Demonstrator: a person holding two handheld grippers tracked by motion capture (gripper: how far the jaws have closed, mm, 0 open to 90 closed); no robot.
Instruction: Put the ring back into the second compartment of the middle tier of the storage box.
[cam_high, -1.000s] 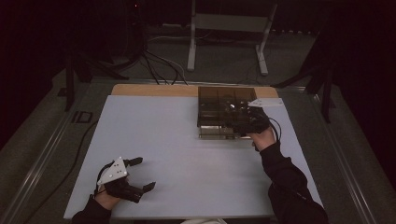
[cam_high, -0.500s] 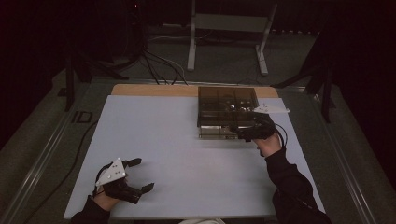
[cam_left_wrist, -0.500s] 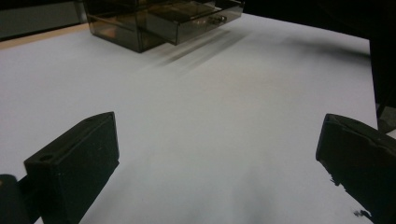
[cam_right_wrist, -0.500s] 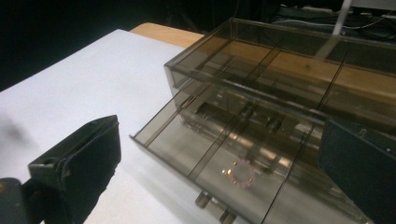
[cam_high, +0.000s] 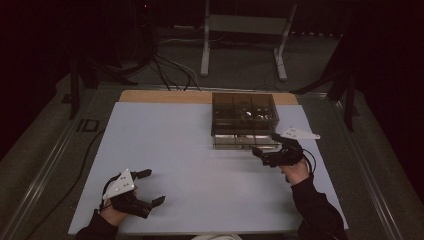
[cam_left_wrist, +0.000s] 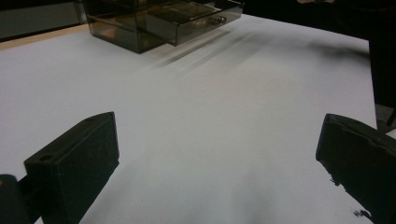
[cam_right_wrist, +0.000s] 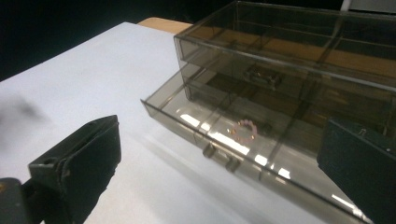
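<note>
I've pulled my right gripper back from the drawer box; its lower drawer stands open. Both grippers' fingers gape wide, left gripper near-left on the counter.

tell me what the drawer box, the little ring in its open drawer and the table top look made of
Drawer box: smoky clear plastic, glossy; dividers show through its walls and glare streaks the drawer floor. Ring: small pinkish beads by the look, perhaps plastic or glass; too small to tell. Table top: matte white sheet, no glare, over a wood-coloured board bared at the far edge.
</note>
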